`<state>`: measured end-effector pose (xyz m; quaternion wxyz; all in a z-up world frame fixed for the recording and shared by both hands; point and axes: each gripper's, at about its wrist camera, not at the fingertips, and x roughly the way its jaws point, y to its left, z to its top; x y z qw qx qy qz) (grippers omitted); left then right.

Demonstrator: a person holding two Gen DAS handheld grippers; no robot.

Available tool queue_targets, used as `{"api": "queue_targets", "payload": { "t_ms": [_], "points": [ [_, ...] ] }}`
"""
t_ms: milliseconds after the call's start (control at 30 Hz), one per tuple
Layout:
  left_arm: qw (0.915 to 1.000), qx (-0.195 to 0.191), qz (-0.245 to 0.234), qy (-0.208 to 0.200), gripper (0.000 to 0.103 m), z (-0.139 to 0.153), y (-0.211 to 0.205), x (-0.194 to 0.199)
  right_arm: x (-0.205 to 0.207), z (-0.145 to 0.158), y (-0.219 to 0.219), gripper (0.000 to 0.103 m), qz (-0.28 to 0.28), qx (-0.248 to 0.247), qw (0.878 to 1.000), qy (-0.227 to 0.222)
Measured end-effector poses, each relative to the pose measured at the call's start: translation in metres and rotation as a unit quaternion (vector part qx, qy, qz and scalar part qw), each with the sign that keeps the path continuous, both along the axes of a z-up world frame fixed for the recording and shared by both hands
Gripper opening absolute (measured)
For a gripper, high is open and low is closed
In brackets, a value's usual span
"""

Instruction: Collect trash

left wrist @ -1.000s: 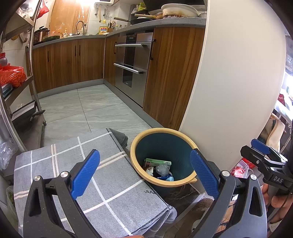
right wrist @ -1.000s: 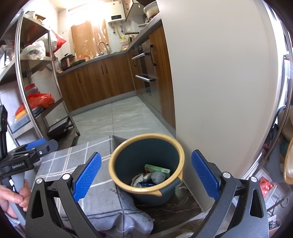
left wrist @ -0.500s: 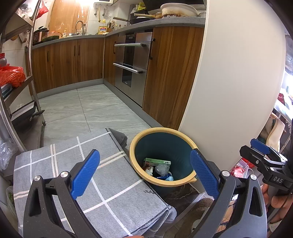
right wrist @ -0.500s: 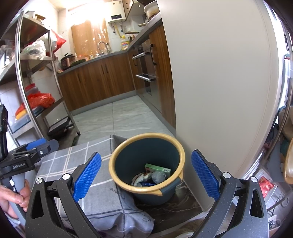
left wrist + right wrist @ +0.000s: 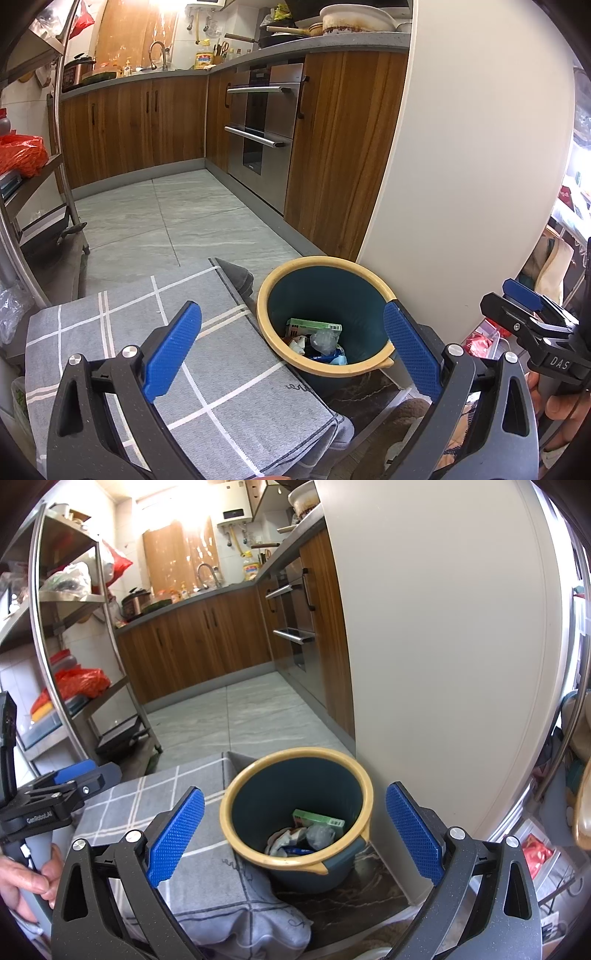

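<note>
A dark teal trash bin with a yellow rim point(image 5: 325, 262) point(image 5: 295, 754) stands on the floor against a cream wall. Inside lie a green box point(image 5: 314, 325) point(image 5: 317, 819), crumpled clear plastic point(image 5: 323, 339) and other scraps. My left gripper point(image 5: 291, 354) hovers above the bin's near side, open, with nothing between its blue pads. My right gripper point(image 5: 295, 834) is also open and empty, with the bin framed between its fingers. The right gripper appears at the right edge of the left wrist view point(image 5: 532, 314); the left gripper shows at the left edge of the right wrist view point(image 5: 62, 790), held by a hand point(image 5: 26, 878).
A grey checked floor mat point(image 5: 177, 354) point(image 5: 155, 805) lies left of the bin, its corner folded up. Wooden cabinets and a steel oven point(image 5: 262, 125) line the right side. A metal shelf rack point(image 5: 74, 657) with red bags stands at left. Grey tile floor point(image 5: 177, 218) stretches beyond.
</note>
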<state>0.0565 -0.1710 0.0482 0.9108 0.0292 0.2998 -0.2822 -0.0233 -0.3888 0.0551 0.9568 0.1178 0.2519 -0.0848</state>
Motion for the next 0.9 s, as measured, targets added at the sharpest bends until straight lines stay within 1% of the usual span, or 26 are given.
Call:
{"api": "queue_targets", "payload": {
  "t_ms": [300, 533, 900],
  "points": [
    [1.0, 0.0, -0.002, 0.0, 0.097, -0.0006, -0.0031, -0.0003, -0.0001, 0.0002, -0.0001, 0.098, 0.001, 0.0, 1.0, 0.0],
    [0.9999, -0.003, -0.005, -0.008, 0.097, 0.0002, -0.0027, -0.0023, 0.0, 0.0002, -0.0004, 0.098, 0.0, 0.0, 1.0, 0.0],
    [1.0, 0.002, 0.0, 0.001, 0.097, -0.0007, -0.0011, 0.0003, 0.0002, 0.0001, -0.0012, 0.098, 0.0, 0.001, 1.0, 0.0]
  ]
}}
